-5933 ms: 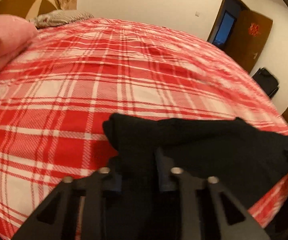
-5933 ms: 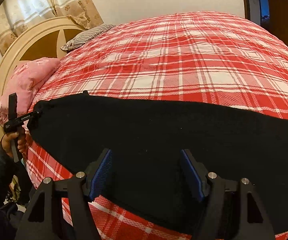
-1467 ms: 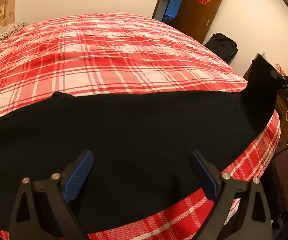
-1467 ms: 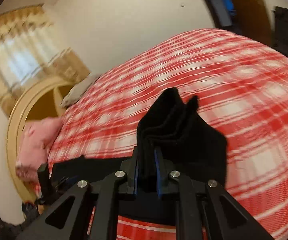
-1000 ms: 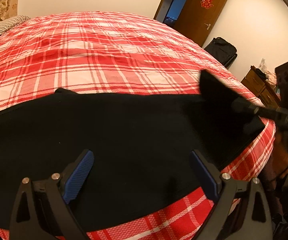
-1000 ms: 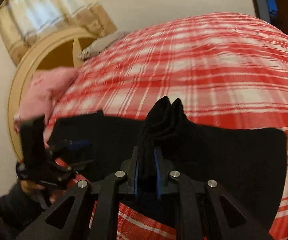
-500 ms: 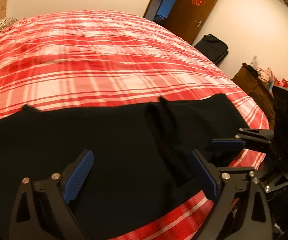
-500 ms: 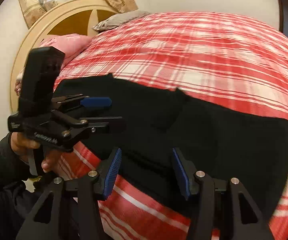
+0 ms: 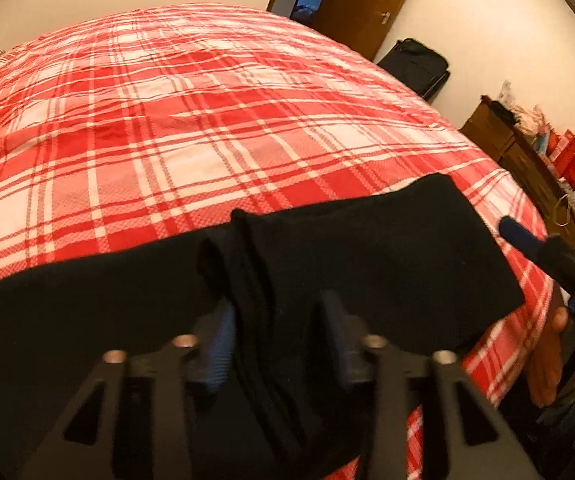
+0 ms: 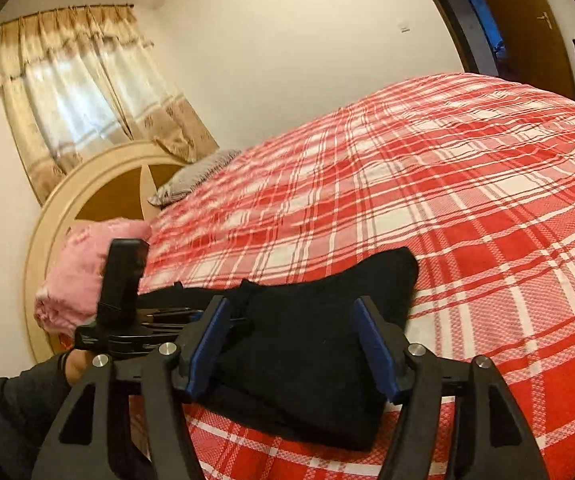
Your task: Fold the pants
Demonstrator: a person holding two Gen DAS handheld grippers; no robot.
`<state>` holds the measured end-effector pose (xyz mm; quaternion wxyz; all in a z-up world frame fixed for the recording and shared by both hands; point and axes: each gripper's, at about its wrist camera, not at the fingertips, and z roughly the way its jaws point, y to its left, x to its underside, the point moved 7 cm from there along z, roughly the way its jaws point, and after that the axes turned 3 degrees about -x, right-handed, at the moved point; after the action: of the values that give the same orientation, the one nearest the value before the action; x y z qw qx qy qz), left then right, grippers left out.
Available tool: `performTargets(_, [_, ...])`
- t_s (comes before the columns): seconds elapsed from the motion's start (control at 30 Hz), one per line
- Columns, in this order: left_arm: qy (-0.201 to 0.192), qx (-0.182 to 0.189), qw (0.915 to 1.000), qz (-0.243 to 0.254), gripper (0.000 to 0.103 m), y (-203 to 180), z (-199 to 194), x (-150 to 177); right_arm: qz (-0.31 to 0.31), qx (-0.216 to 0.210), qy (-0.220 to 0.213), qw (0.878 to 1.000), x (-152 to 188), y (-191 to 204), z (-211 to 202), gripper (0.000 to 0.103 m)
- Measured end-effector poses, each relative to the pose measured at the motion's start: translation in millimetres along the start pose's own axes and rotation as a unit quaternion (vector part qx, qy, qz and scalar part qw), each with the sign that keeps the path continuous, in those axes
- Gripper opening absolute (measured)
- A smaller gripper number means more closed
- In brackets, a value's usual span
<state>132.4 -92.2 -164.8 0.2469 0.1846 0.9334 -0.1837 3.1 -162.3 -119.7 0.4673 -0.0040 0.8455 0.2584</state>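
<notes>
The black pants (image 9: 367, 248) lie folded over along the near edge of the red plaid bed (image 9: 191, 120). The left claw (image 9: 275, 344) is partly closed around the doubled cloth's edge, its grip uncertain, while the right claw (image 10: 291, 344) hangs wide open above it. A pink blanket (image 10: 75, 276), striped pillow (image 10: 195, 176) and round headboard (image 10: 87, 184) sit beyond, clear of the pants.

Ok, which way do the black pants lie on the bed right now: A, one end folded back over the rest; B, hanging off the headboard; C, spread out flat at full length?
A: the black pants show a doubled layer on the plaid bedspread, its edge ahead of the left gripper.
</notes>
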Motion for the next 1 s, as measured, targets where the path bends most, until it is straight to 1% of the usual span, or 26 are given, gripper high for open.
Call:
performTargets(0.03, [0.000,-0.003,1.0000,-0.001,0.017,1,0,-1,0.001,0.001,-0.003,1.000,0,-1,-1,0.066])
performTargets(0.1, [0.000,0.001,1.0000,-0.009,0.013,3,-3,-2,0.008,0.003,-0.016,1.000,-2,-5,-6,0.066])
performTargets(0.2, [-0.013,0.007,0.9998,-0.015,0.011,3,-17,-4,0.014,0.008,-0.037,0.999,-6,-10,-14,0.067])
performTargets(0.33, [-0.038,0.010,0.9989,-0.028,0.011,14,-49,-8,0.017,0.008,-0.042,0.999,-5,-13,-15,0.068])
performTargets(0.43, [-0.045,0.004,0.9982,-0.041,0.011,31,-63,-7,0.003,-0.008,-0.027,1.000,1,-3,-7,0.068])
performTargets(0.5, [-0.038,-0.008,0.9981,-0.048,0.011,43,-61,0,-0.019,-0.020,-0.012,1.000,5,7,-2,0.068])
performTargets(0.57, [-0.025,-0.017,0.9977,-0.061,0.011,56,-51,9,-0.044,-0.035,0.006,0.998,12,20,5,0.068])
performTargets(0.6, [-0.020,-0.018,0.9975,-0.065,0.011,58,-47,13,-0.056,-0.041,0.022,0.997,17,27,10,0.068])
performTargets(0.67, [-0.010,-0.023,0.9971,-0.072,0.011,65,-36,21,-0.072,-0.038,0.058,0.995,29,32,23,0.068])
performTargets(0.73, [-0.016,-0.023,0.9970,-0.072,0.011,66,-35,23,-0.077,-0.024,0.096,0.992,42,30,37,0.068])
performTargets(0.8, [-0.021,-0.025,0.9972,-0.067,0.013,65,-34,22,-0.075,0.003,0.136,0.988,55,22,51,0.068])
performTargets(0.83, [-0.020,-0.028,0.9975,-0.061,0.016,63,-32,22,-0.076,0.004,0.137,0.988,57,20,53,0.068])
performTargets(0.9, [-0.022,-0.045,0.9977,-0.046,0.022,63,-34,22,-0.079,-0.001,0.136,0.988,55,20,50,0.068])
performTargets(0.97, [-0.030,-0.075,0.9964,-0.028,0.041,65,-42,21,-0.078,0.000,0.138,0.987,54,20,48,0.068])
performTargets(1.0, [-0.038,-0.085,0.9953,-0.027,0.046,69,-47,21,-0.077,0.003,0.139,0.987,54,20,48,0.068])
